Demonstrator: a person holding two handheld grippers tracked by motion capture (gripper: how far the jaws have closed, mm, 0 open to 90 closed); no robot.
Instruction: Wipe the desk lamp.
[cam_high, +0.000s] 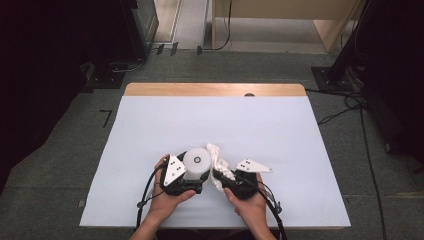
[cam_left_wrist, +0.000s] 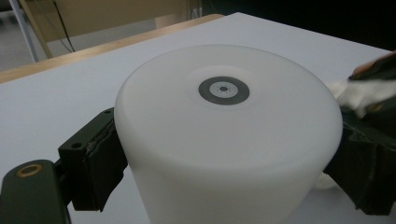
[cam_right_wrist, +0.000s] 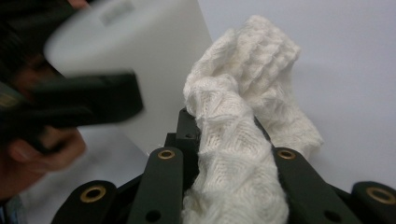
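While we look down from the high view, our left claw (cam_high: 196, 181) is clenched on a white cylinder (cam_high: 196, 162) that stands upright on the white desk (cam_high: 280, 135), near its front edge. From the left gripper view, the black pads (cam_left_wrist: 100, 163) press on both sides of the cylinder (cam_left_wrist: 224, 140), whose flat top bears a small grey ring (cam_left_wrist: 223, 90). Our right claw (cam_high: 220, 181) is clenched on a white knitted cloth (cam_high: 219, 162), just beside the cylinder on its right. From the right gripper view, the cloth (cam_right_wrist: 243, 140) is bunched between the jaws and stands up above them.
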